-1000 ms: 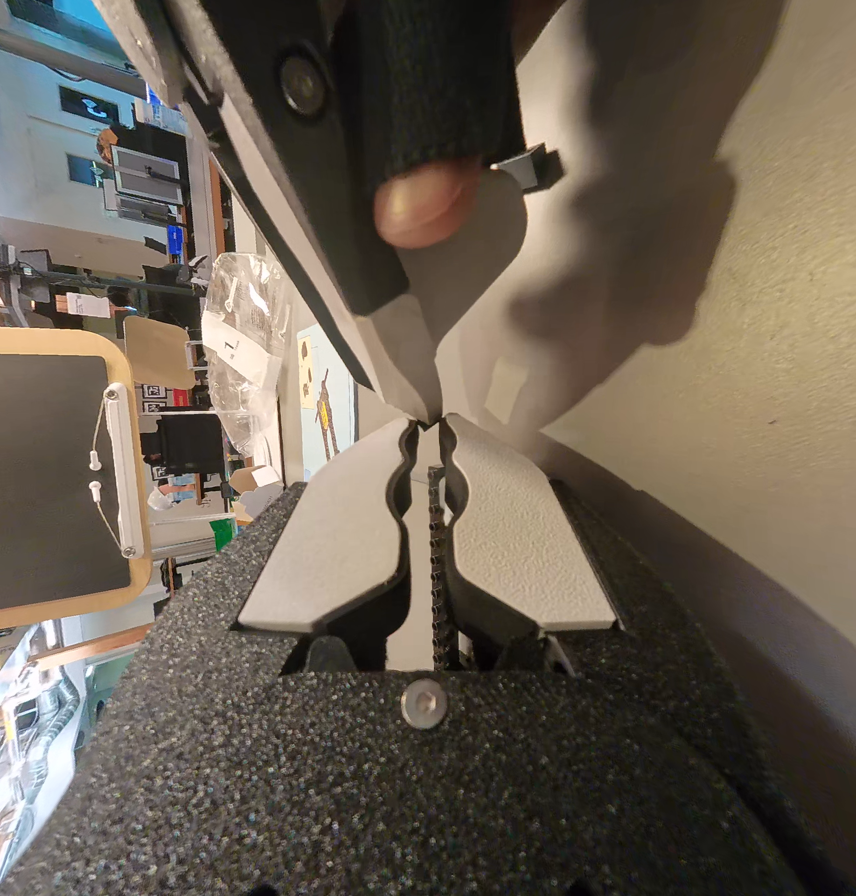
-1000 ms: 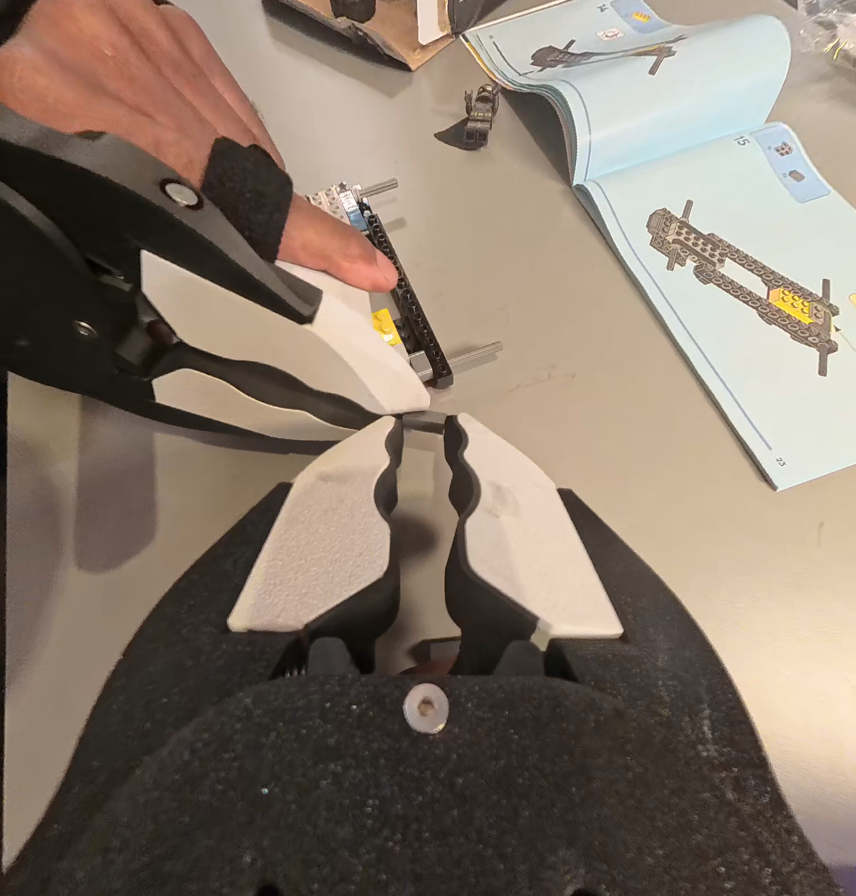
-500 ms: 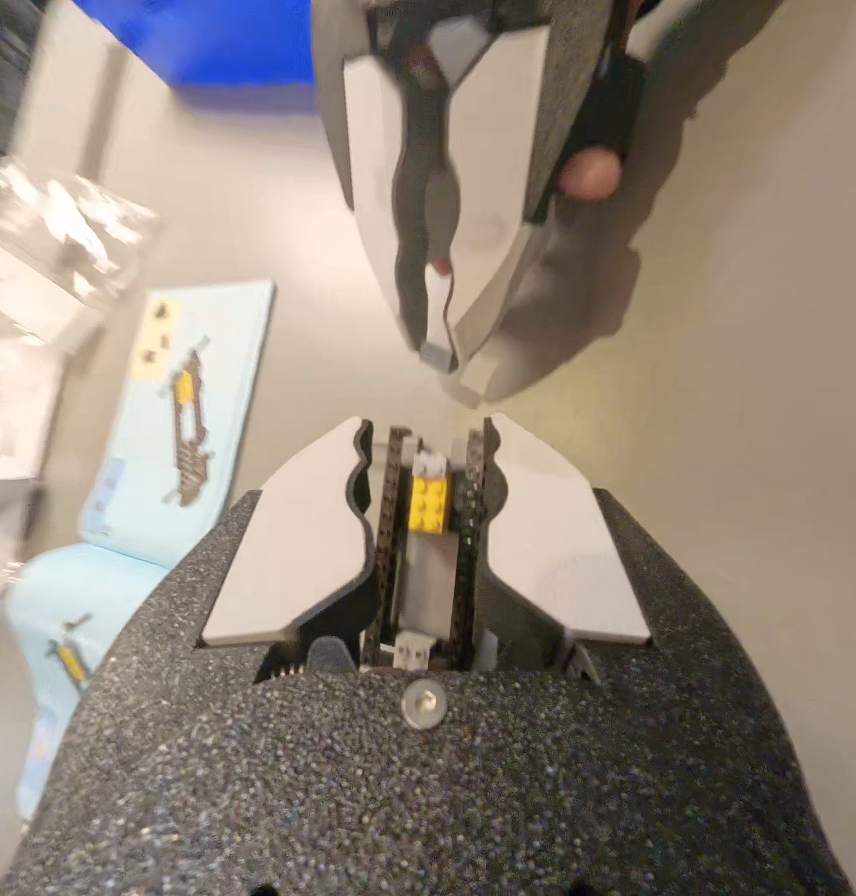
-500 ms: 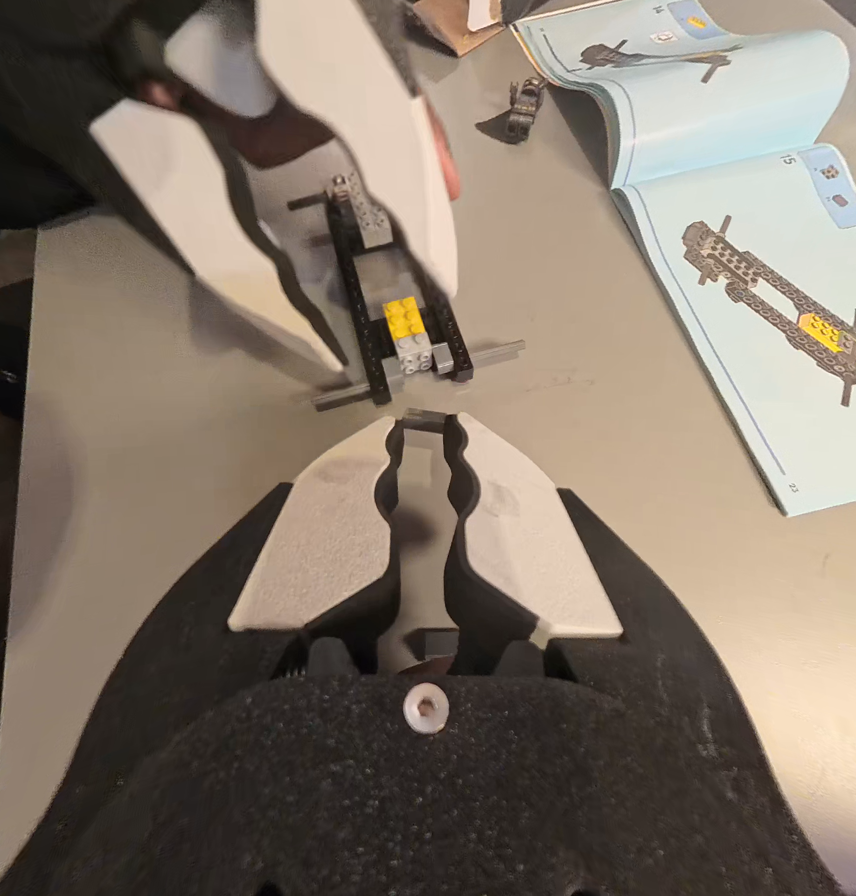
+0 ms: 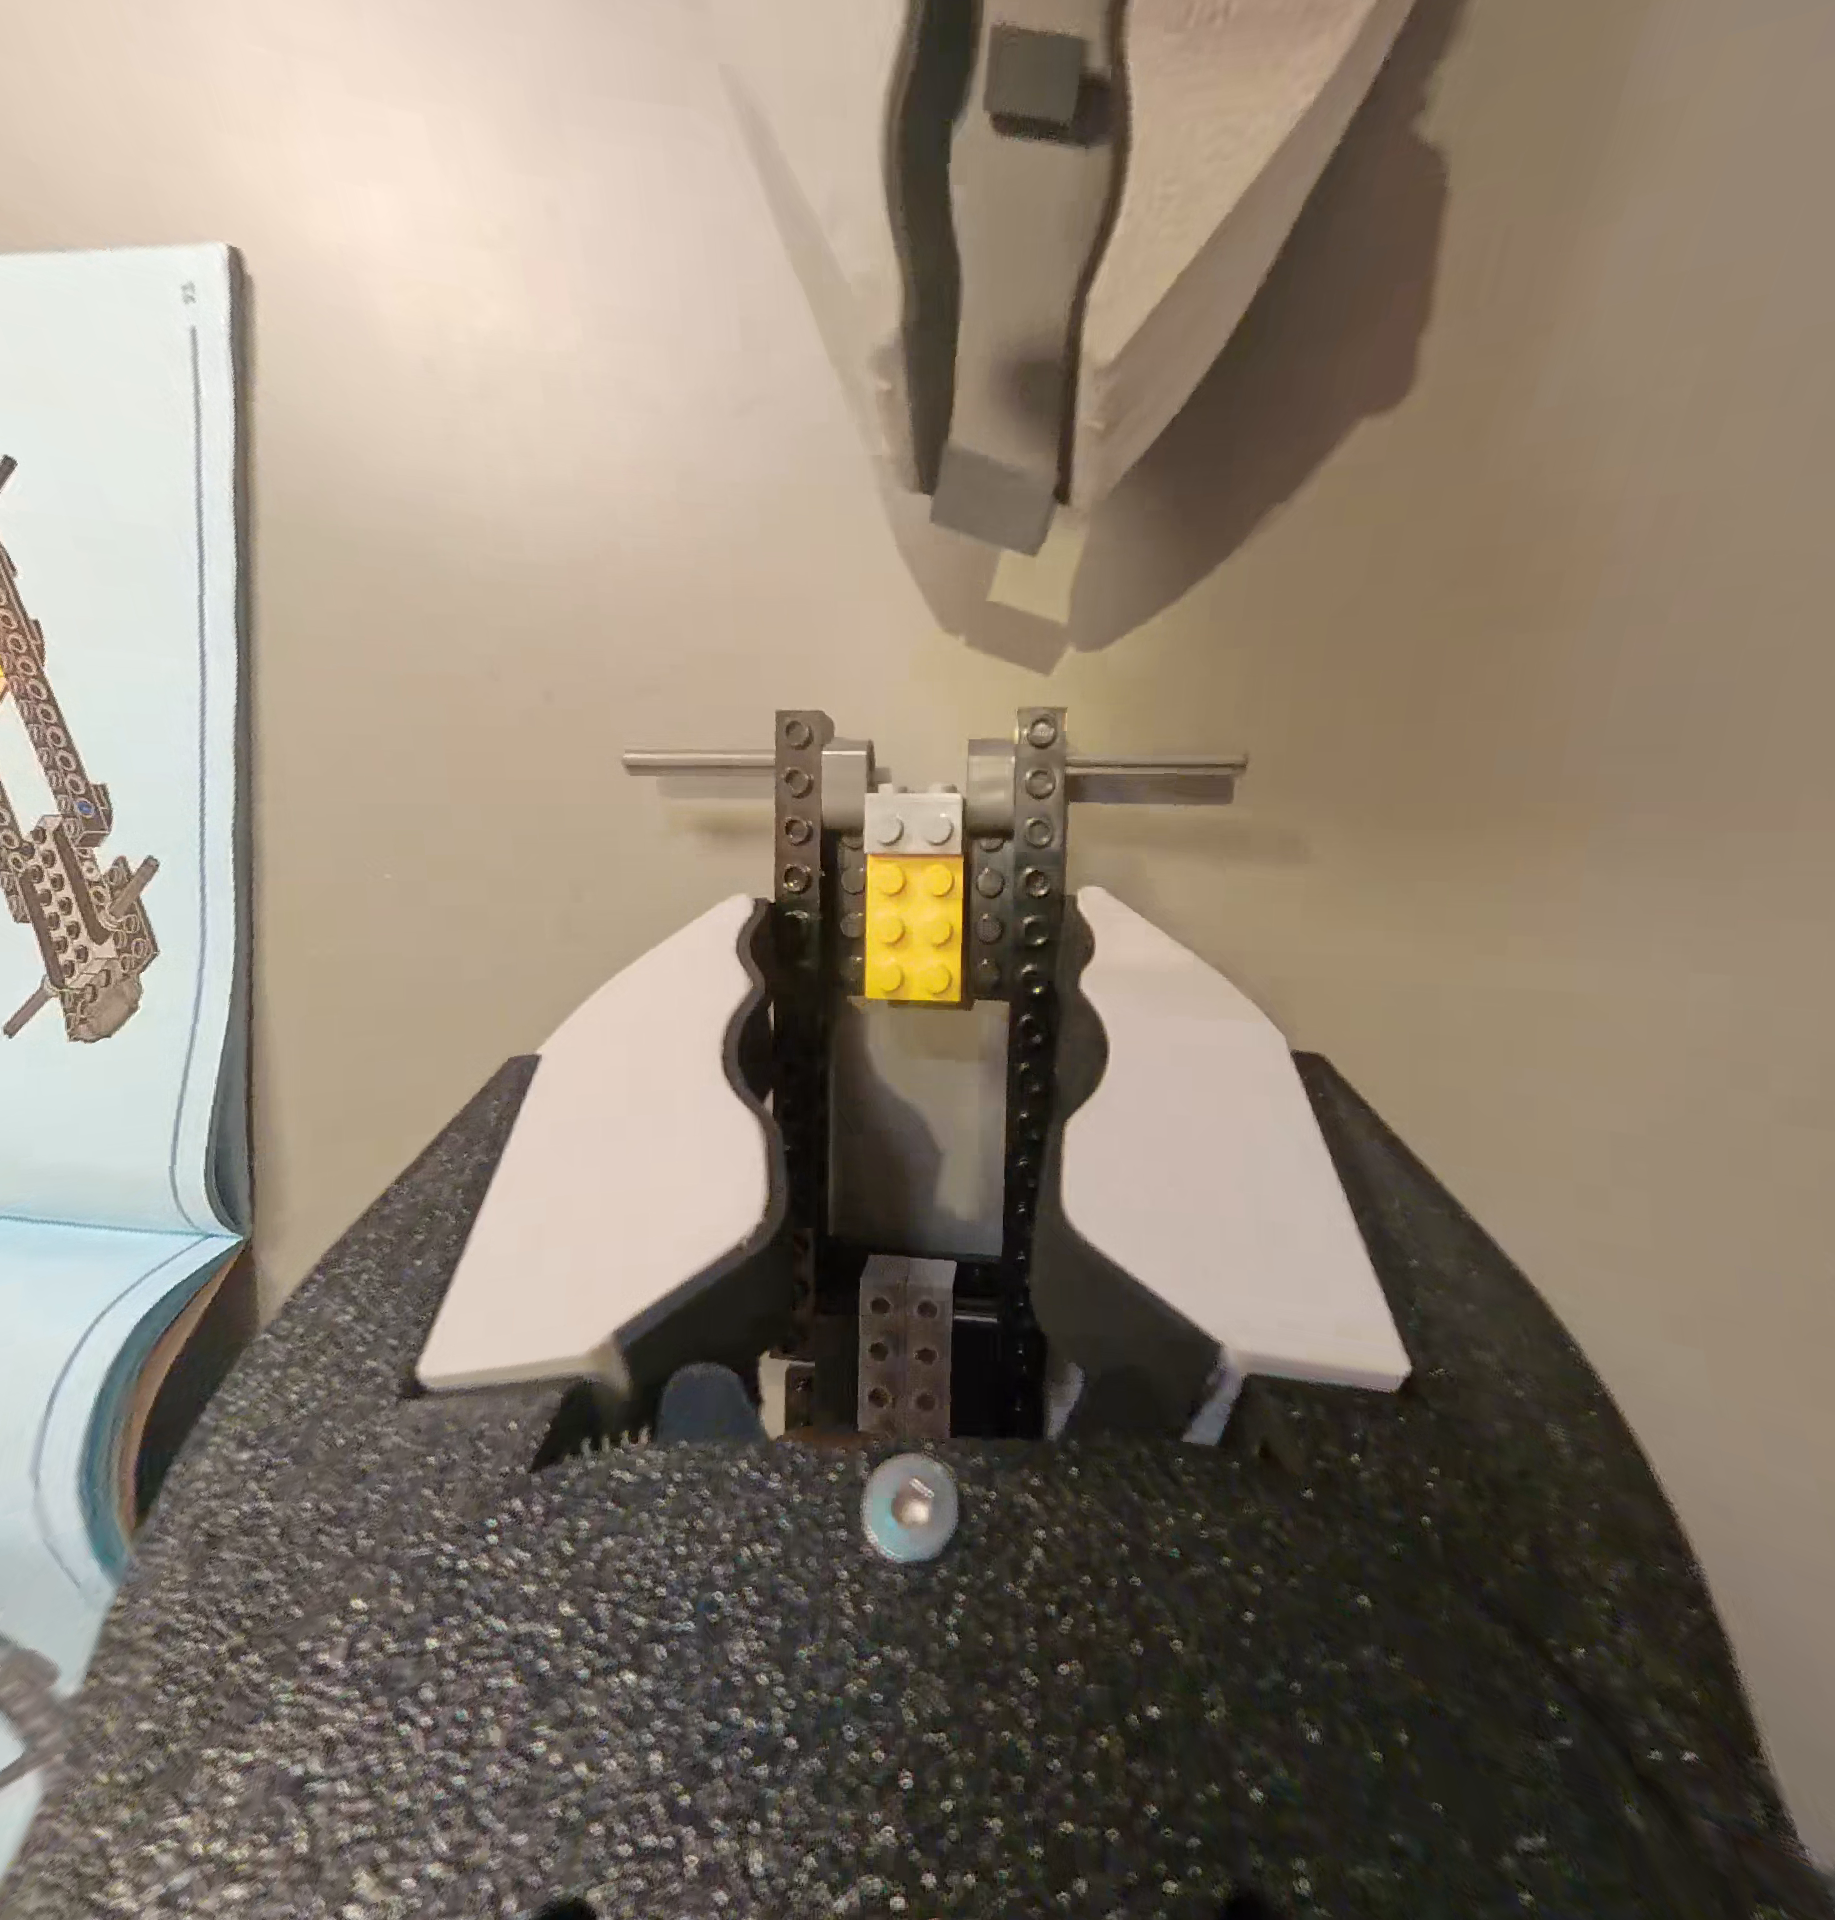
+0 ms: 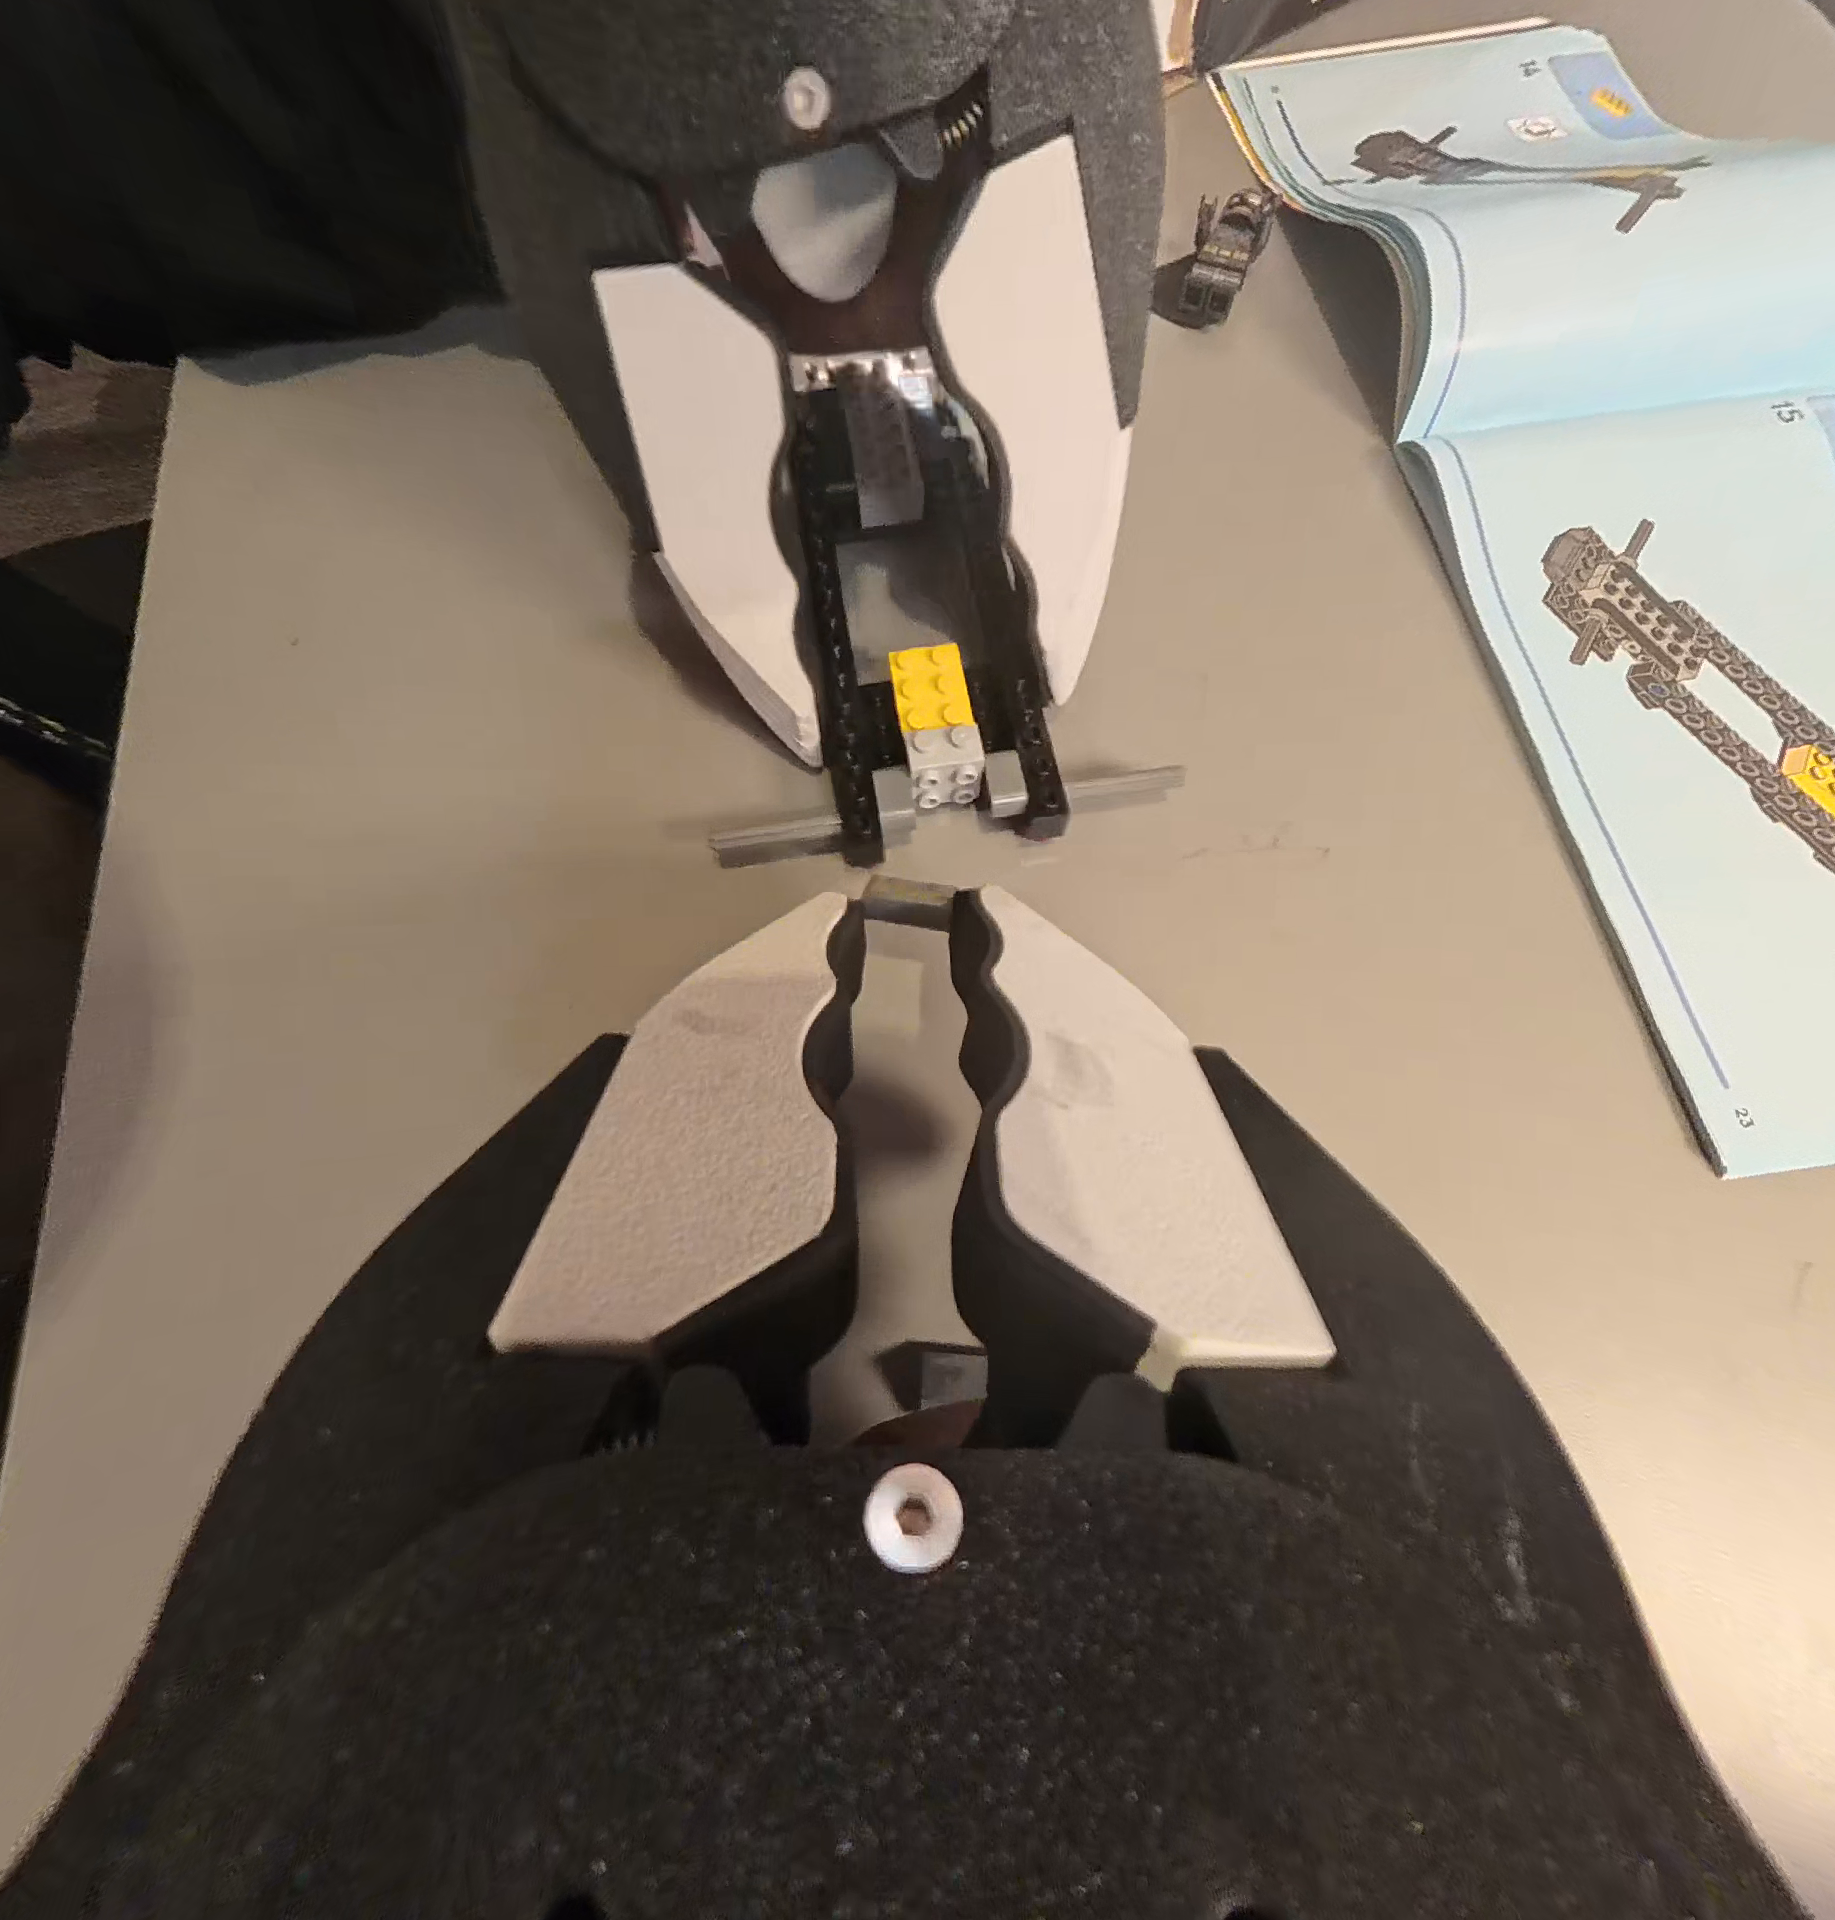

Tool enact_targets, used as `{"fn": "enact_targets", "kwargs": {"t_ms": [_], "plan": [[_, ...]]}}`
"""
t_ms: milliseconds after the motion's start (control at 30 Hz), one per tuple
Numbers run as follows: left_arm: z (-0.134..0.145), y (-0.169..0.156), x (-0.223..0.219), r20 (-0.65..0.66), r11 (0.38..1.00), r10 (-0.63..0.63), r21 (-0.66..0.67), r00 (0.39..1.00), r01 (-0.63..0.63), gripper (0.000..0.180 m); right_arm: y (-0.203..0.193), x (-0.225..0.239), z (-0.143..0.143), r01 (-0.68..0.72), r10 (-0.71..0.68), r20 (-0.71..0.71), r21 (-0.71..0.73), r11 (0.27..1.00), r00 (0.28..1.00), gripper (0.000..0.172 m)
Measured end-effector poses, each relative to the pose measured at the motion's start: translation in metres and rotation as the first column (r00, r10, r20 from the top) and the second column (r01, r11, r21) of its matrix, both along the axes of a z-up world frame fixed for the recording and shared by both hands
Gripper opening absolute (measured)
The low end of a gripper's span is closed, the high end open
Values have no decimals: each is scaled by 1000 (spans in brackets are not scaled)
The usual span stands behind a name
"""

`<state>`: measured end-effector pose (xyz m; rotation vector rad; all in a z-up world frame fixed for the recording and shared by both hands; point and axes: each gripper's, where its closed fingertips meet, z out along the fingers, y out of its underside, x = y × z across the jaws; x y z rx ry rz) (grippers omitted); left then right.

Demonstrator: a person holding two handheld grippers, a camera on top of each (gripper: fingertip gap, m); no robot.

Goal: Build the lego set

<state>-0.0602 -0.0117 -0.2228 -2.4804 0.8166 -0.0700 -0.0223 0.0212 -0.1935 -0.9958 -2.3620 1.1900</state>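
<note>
A black brick frame [image 5: 1038, 883] lies flat on the grey table [image 5: 1515, 935]. It carries a yellow brick [image 5: 913, 925], a light grey brick [image 5: 913, 826] and a grey axle [image 5: 700, 766] across its far end. My left gripper [image 5: 918, 902] is open. Its fingers straddle the frame close along both side beams. The right wrist view shows the frame [image 6: 851, 727] between those fingers [image 6: 747, 582]. My right gripper [image 6: 911, 914] is shut on a small dark grey brick [image 6: 911, 928], held just short of the axle [image 6: 778, 836]. It also shows in the left wrist view [image 5: 991, 509].
An open light blue instruction booklet [image 6: 1619, 623] lies to the right of the frame, and at the left in the left wrist view [image 5: 82, 727]. A small dark figure [image 6: 1225, 249] stands behind it. The table's edge [image 6: 154, 727] runs along the left. My hands' fingertips stand some 6 centimetres from each other.
My left gripper turned from sideways to level and its jaws widened, from a narrow hold on the frame's edge to straddling the frame flat on the table. My right gripper kept its grey brick.
</note>
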Motion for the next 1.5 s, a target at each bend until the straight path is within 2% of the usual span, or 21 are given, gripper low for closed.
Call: {"fn": "enact_targets", "kwargs": {"t_ms": [67,167,267,367,700,1033,1333,1500], "plan": [[3,4,2,73,999,15,45,997,-18,51,-2,1,4,-14,14,-16,-13,1000,1000,16],[21,11,15,182,983,-34,186,983,0,51,-3,0,17,-21,17,-69,-52,998,997,16],[49,16,29,276,941,-106,338,955,7,51,-4,2,40,-40,23,-140,-120,992,990,16],[65,20,32,311,908,-131,419,941,-12,51,-4,5,64,-60,27,-203,-157,986,979,16],[74,24,30,360,858,-165,511,918,-46,51,2,3,77,-3,2,-218,-2,1000,976,16],[85,24,33,381,826,-195,561,904,-58,51,2,4,81,-1,0,-216,-7,1000,976,16],[123,24,44,470,694,-297,704,831,-150,51,-8,4,118,-66,54,-220,-48,997,974,16],[129,23,43,468,664,-297,728,832,-172,51,-13,2,122,-86,86,-176,8,996,981,16]]}}
